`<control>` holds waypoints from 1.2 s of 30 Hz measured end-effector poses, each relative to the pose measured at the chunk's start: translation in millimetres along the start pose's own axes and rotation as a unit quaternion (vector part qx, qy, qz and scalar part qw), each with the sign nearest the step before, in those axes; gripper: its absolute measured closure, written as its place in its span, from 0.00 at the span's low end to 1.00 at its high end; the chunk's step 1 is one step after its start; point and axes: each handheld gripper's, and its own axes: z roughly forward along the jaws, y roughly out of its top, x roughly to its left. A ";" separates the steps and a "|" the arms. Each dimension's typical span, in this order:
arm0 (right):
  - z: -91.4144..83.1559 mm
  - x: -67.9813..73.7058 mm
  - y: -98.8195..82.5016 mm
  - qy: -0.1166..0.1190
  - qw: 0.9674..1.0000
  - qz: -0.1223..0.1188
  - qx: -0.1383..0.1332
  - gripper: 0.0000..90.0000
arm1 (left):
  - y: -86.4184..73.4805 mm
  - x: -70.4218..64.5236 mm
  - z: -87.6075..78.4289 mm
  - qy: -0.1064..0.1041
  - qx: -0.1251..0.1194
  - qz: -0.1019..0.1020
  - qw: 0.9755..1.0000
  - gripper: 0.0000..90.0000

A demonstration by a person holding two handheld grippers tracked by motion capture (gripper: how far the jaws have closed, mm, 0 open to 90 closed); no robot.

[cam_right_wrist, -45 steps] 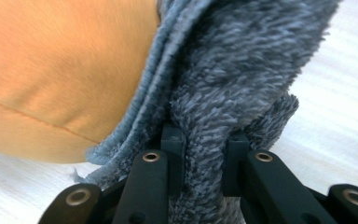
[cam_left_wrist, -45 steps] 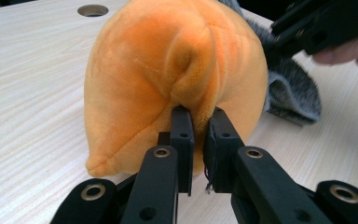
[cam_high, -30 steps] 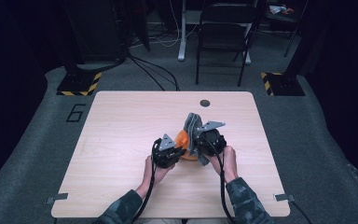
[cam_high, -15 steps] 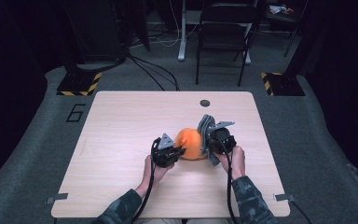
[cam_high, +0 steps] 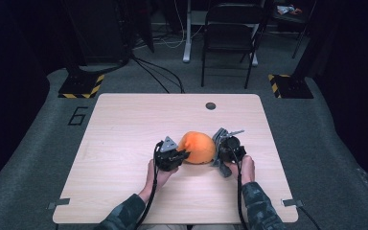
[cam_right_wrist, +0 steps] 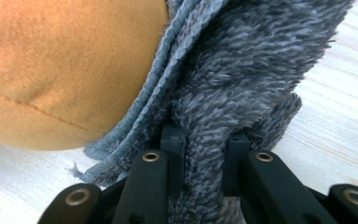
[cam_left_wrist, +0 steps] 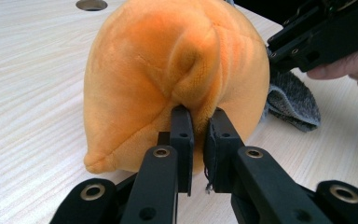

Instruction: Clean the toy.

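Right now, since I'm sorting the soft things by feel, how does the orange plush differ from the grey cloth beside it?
The orange plush is smooth, short-napped and rounded like a stuffed dome; the grey cloth is shaggy, thin and folded, with a stitched edge. The plush is clearly bulkier. The left gripper pinches a fold of the plush; the right gripper clamps the cloth. Both are soft fabric, touching each other on the table.

Left gripper (cam_left_wrist: 198,135) pinches the orange plush (cam_left_wrist: 168,79); grey cloth (cam_left_wrist: 291,100), perhaps fleece, lies behind.

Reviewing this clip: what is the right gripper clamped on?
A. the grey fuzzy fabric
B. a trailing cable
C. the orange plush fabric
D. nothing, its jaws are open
A: in the right gripper view the right gripper pinches a fold of the grey fuzzy fabric, beside the orange plush.
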 end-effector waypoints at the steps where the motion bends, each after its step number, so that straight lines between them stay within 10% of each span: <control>1: -3.5 -1.1 1.3 -0.001 1.000 0.001 0.002 0.85 | -0.1 0.9 -0.4 0.001 -0.002 -0.004 1.000 0.92; 10: -41.1 9.9 17.8 0.073 0.994 -0.009 -0.084 0.85 | -0.2 7.4 -2.2 0.007 -0.001 -0.009 1.000 0.91; 21: -31.9 14.2 18.2 0.059 0.995 -0.005 -0.081 0.85 | 3.0 -7.2 1.3 0.054 0.007 0.047 0.997 0.47; 29: -32.4 18.6 19.9 0.057 0.995 -0.013 -0.082 0.85 | -4.9 -3.3 6.5 0.066 -0.009 0.043 0.997 0.85; 36: -55.3 35.7 28.5 0.051 0.992 -0.039 -0.112 0.85 | 4.6 -3.2 -4.8 0.050 -0.021 0.022 0.998 0.92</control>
